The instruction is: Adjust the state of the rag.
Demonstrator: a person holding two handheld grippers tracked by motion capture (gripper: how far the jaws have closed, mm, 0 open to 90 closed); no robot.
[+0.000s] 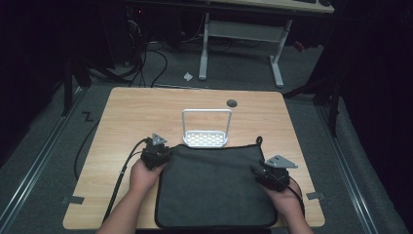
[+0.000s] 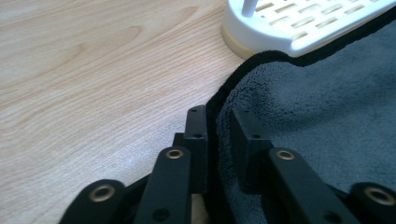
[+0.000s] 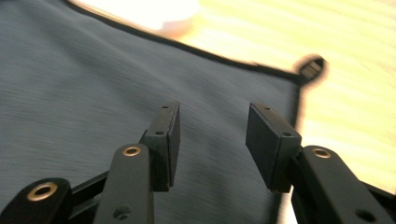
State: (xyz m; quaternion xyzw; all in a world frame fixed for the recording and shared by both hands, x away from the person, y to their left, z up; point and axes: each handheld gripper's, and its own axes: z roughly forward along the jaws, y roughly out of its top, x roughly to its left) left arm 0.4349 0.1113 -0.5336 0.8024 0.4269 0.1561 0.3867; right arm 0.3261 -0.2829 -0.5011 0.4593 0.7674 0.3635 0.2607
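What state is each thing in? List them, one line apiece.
Grey towel: spread flat on the table, far edge overlapping the rack's base.
White rack: upright, nothing on it.
Left gripper: jaws nearly shut, straddling the towel's black edge.
Right gripper: open, above the towel.

high view dim overall, room around the wooden table (image 1: 146, 105) nearly black, light falls from above onto the tabletop only; white rack (image 1: 206, 138) reads brightest, slightly blown. soft low-res look, little shadow detail. left gripper view evenly lit, jaws and grey towel (image 2: 327, 107) edge sharp, rack (image 2: 299, 28) a bit soft and glaring at top. right gripper view motion-blurred: towel (image 3: 93, 84) streaked, hanging loop (image 3: 312, 69) smeared, wood overexposed yellow, rack blown out white; near jaws stay fairly crisp.
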